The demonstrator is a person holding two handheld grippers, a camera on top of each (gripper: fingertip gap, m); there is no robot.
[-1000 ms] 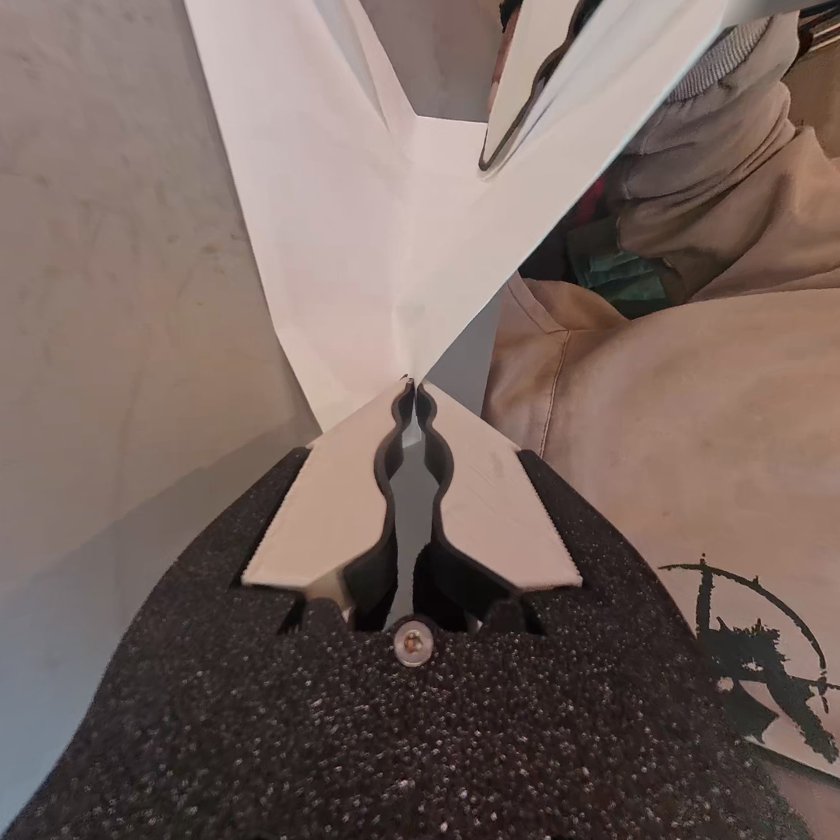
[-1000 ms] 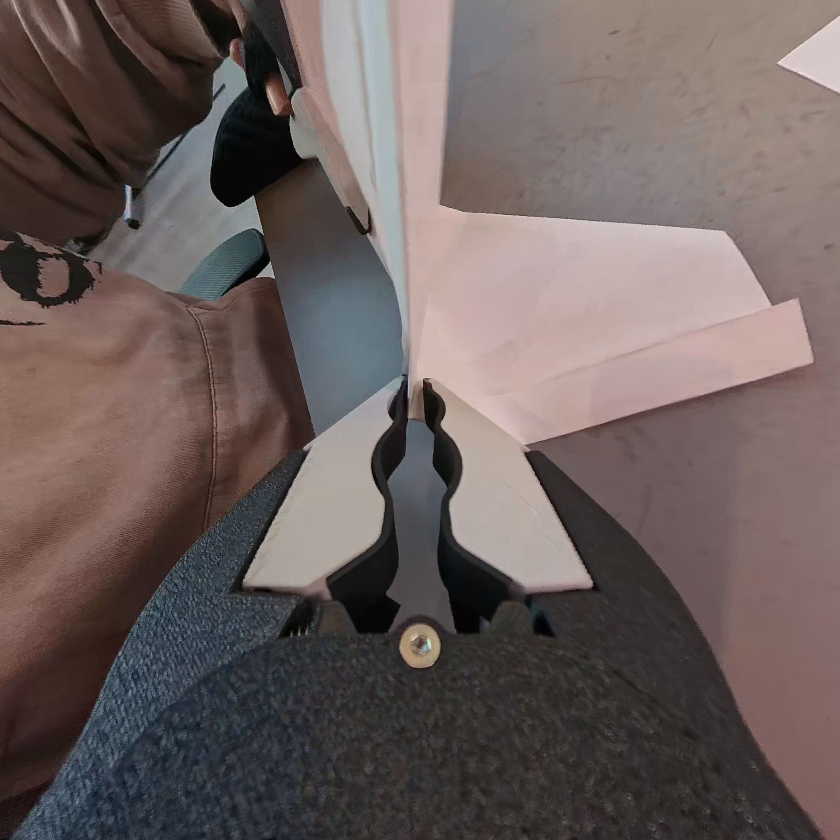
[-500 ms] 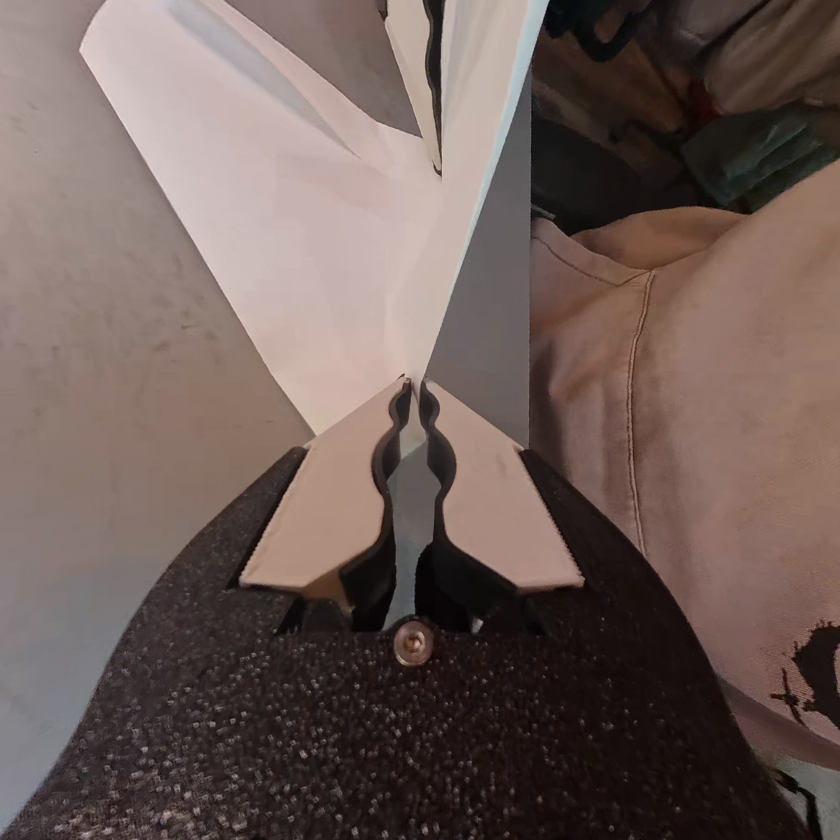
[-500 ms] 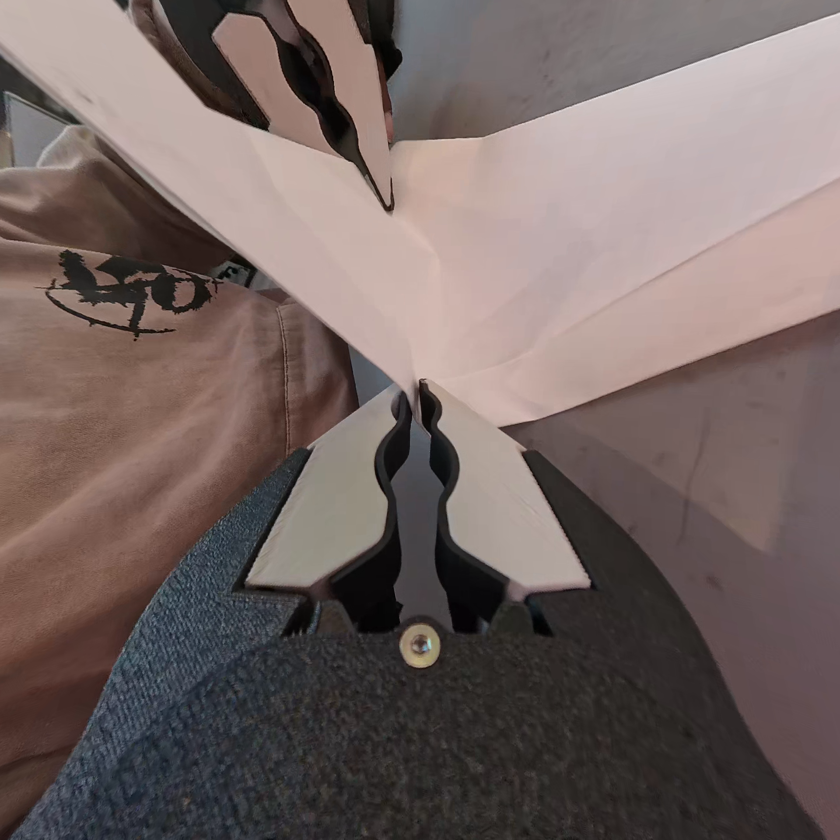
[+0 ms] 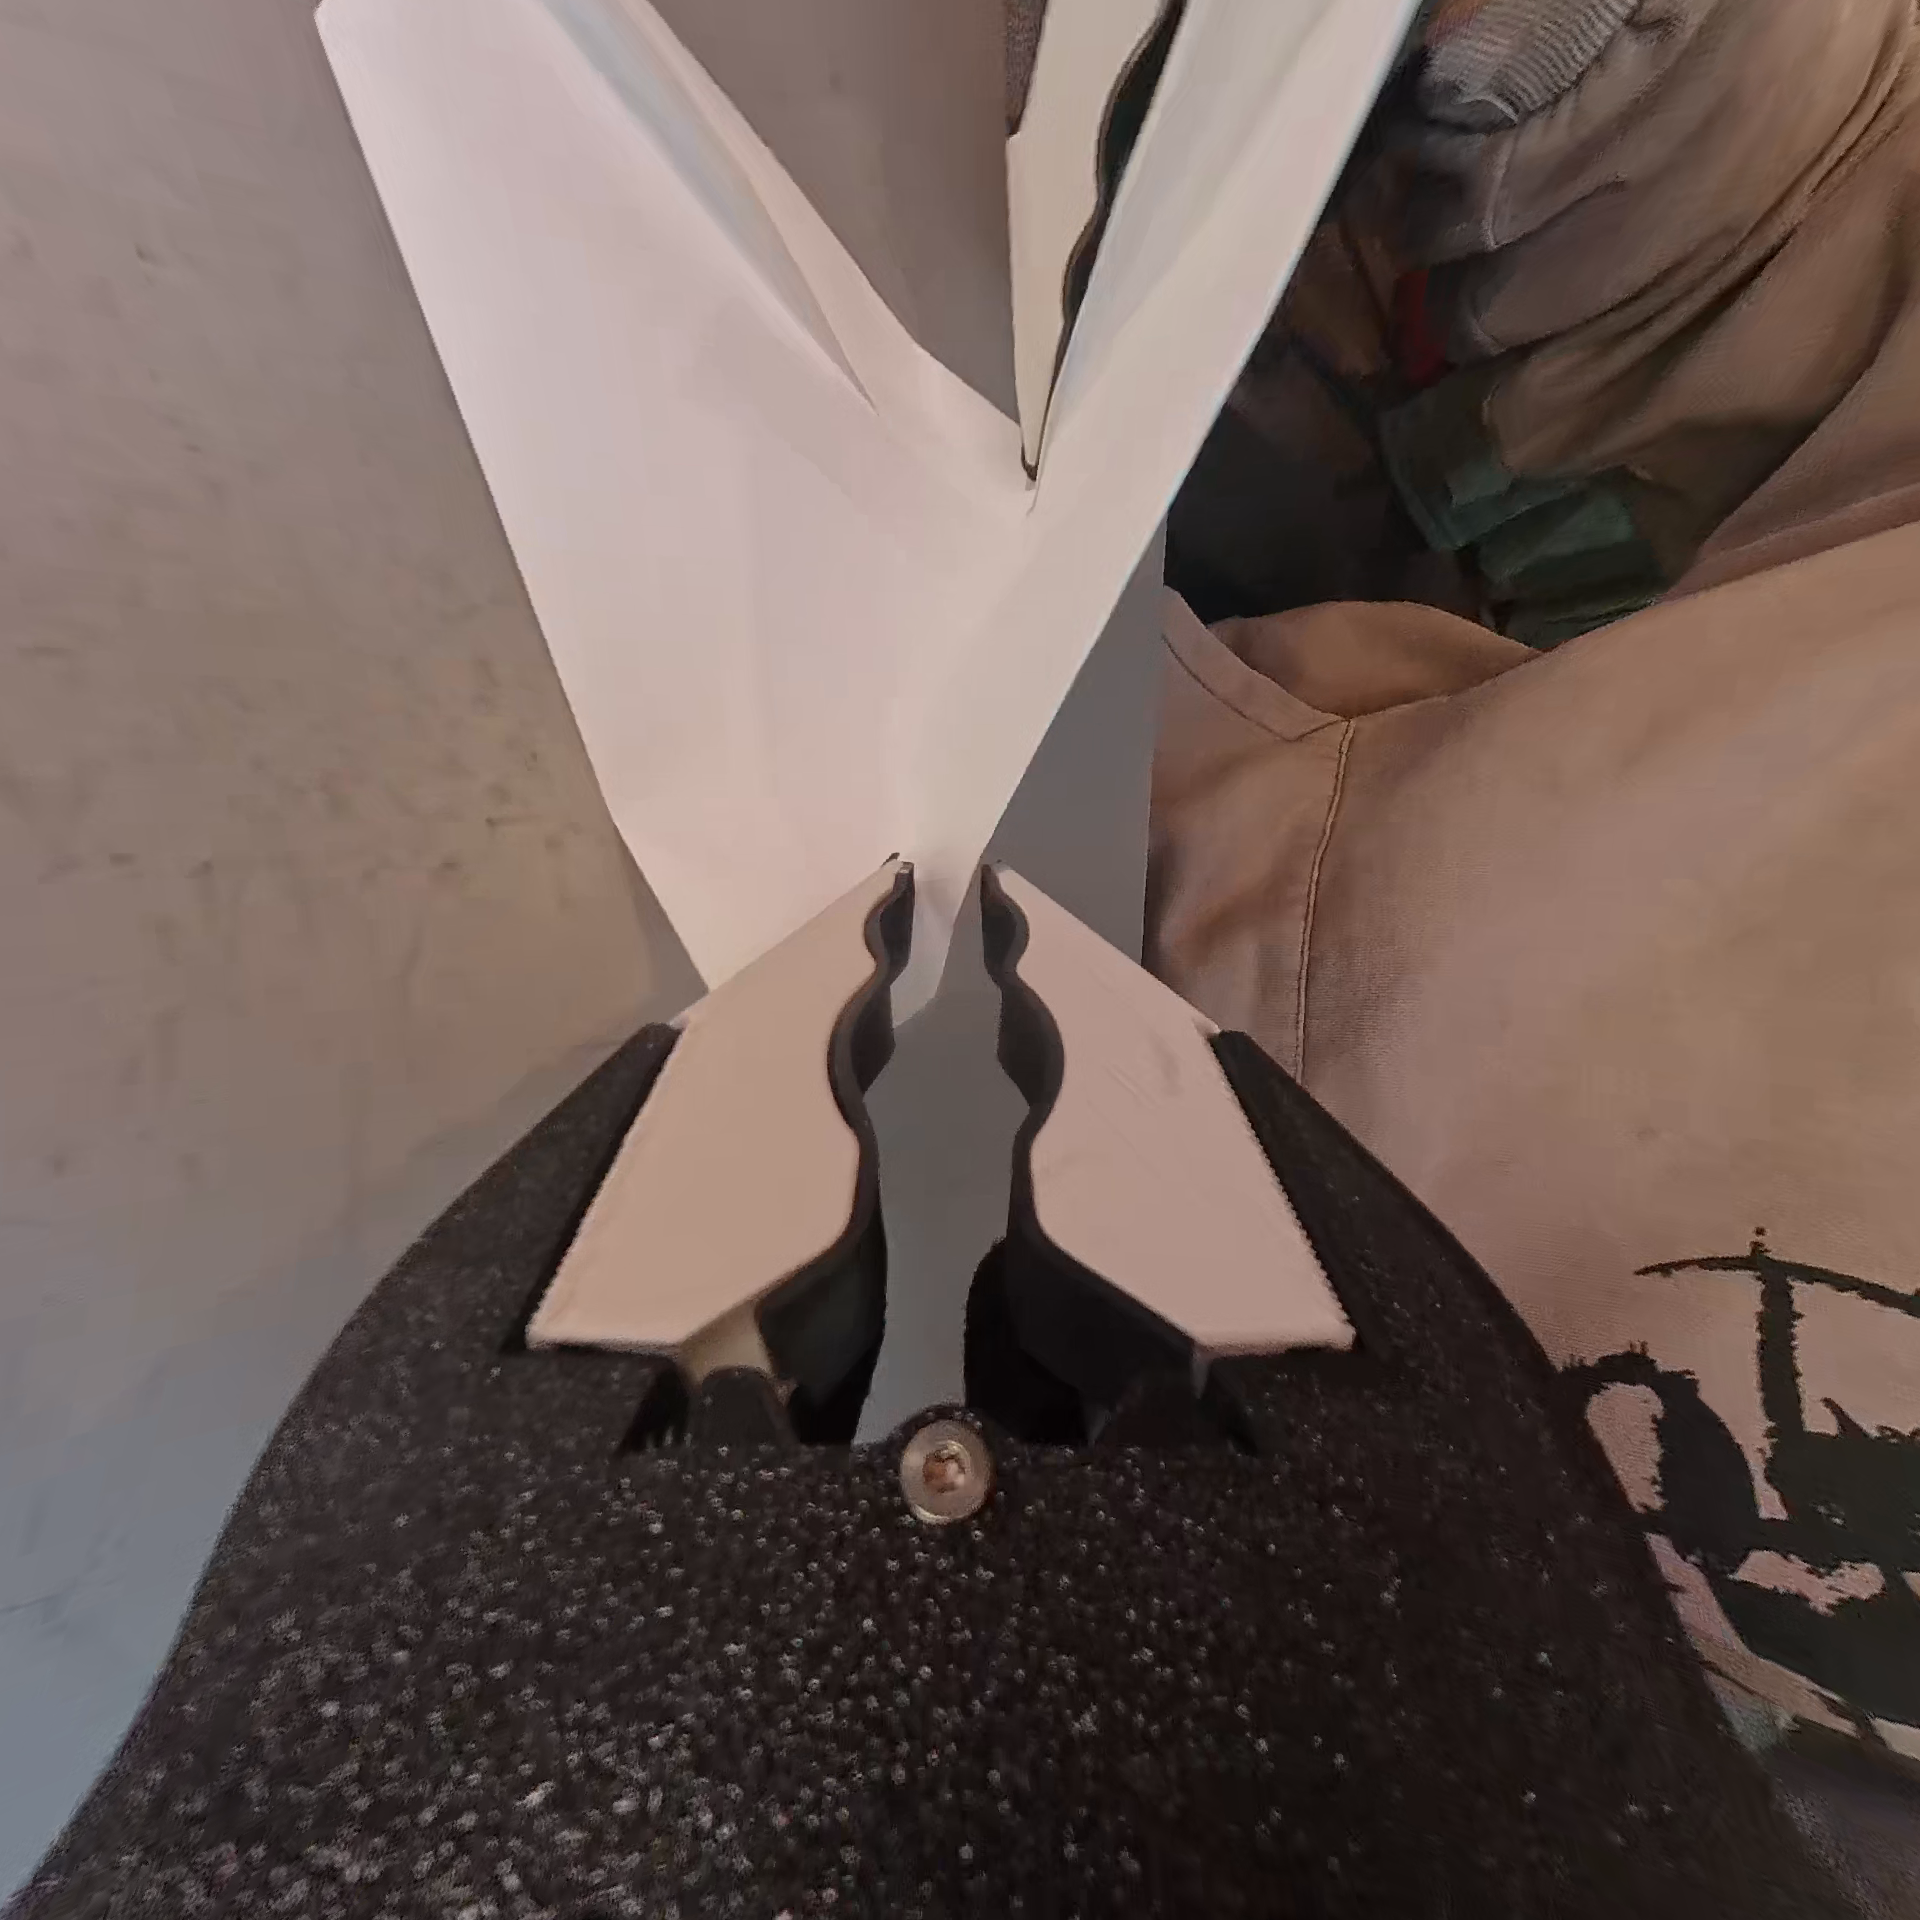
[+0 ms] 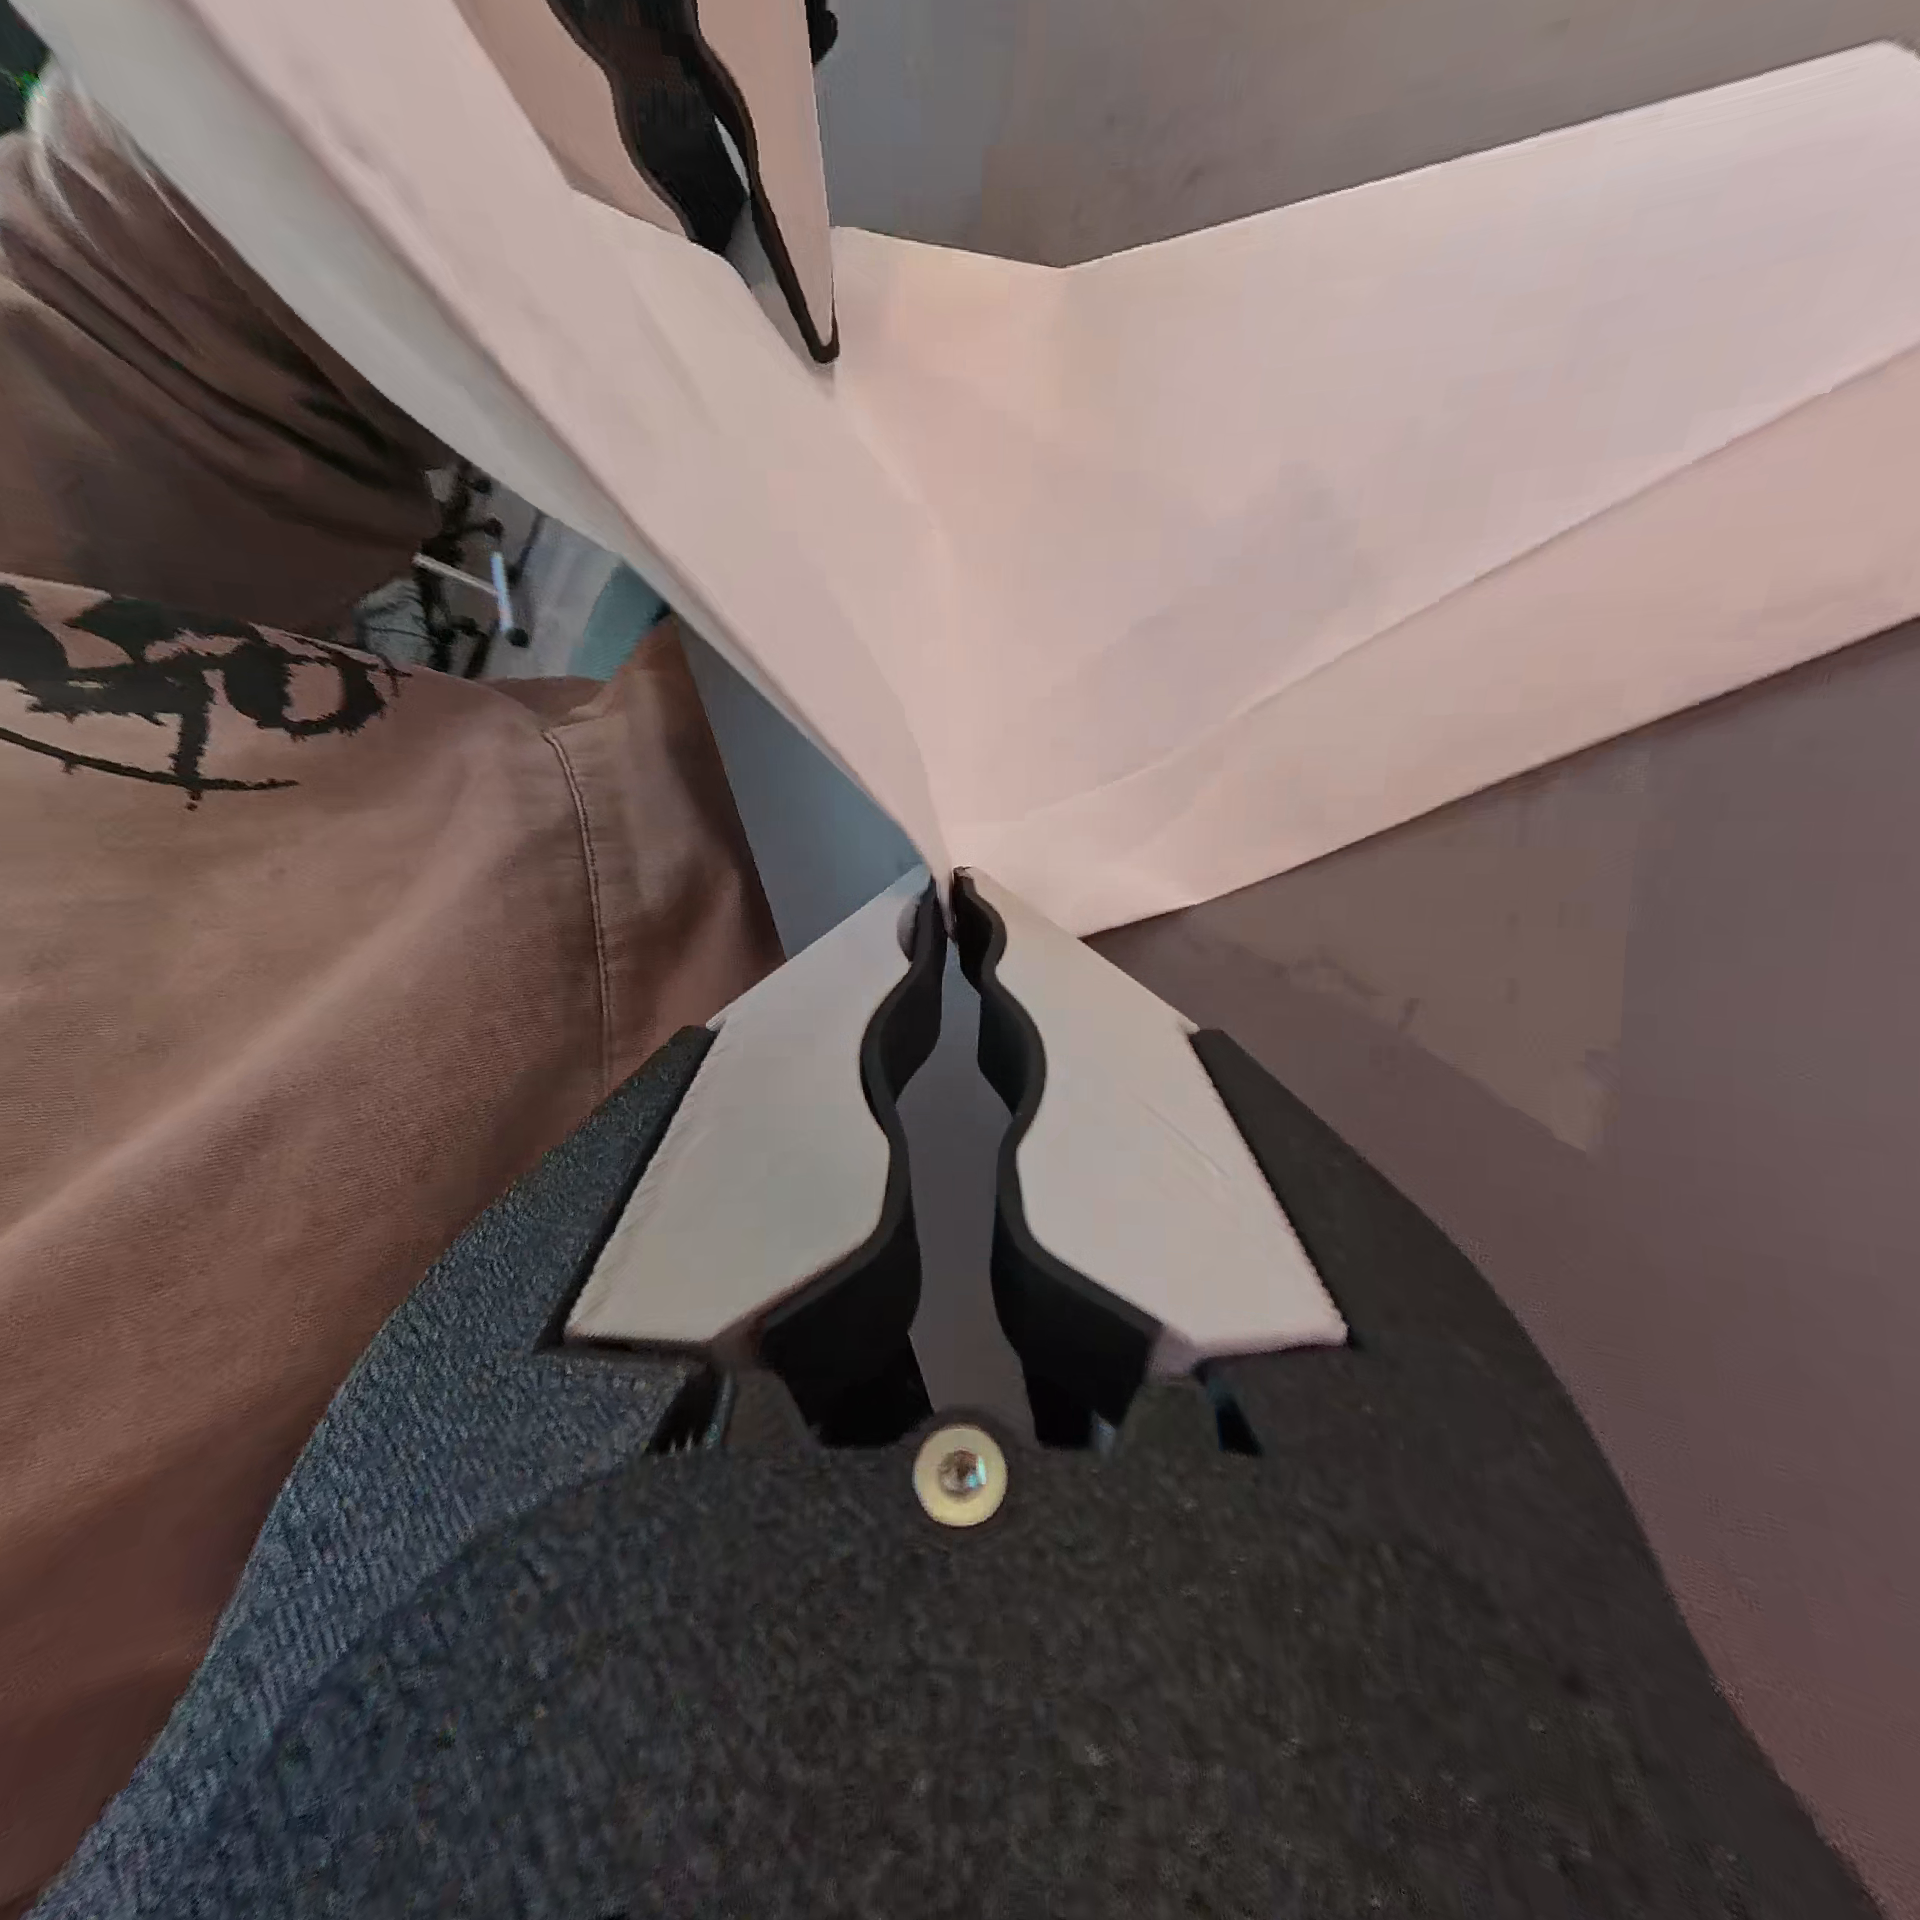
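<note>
A folded white paper sheet (image 5: pixel 748 540) is held up over a grey table (image 5: pixel 208 727). My left gripper (image 5: pixel 943 883) is open by a narrow gap. The paper's lower corner sits between its fingertips, close against the left one. My right gripper (image 6: pixel 951 883) is shut on another corner of the same paper (image 6: pixel 1195 540), which has a long crease and a folded flap. Each gripper also shows at the top of the other's view: the right gripper (image 5: pixel 1034 468) pinches the paper, and the left gripper (image 6: pixel 774 291) stands with its tips slightly apart.
A person in a beige sweatshirt with a black print (image 5: pixel 1558 935) sits close at the table's edge, to the right in the left wrist view and to the left in the right wrist view (image 6: pixel 260 935). The grey table (image 6: pixel 1558 1039) spreads under the paper. The gap from one gripper's tips to the other's is roughly 12 centimeters.
My left gripper's jaws have parted from shut on the paper to a narrow gap. The right gripper keeps its grip, and the paper has swung and tilted between the views.
</note>
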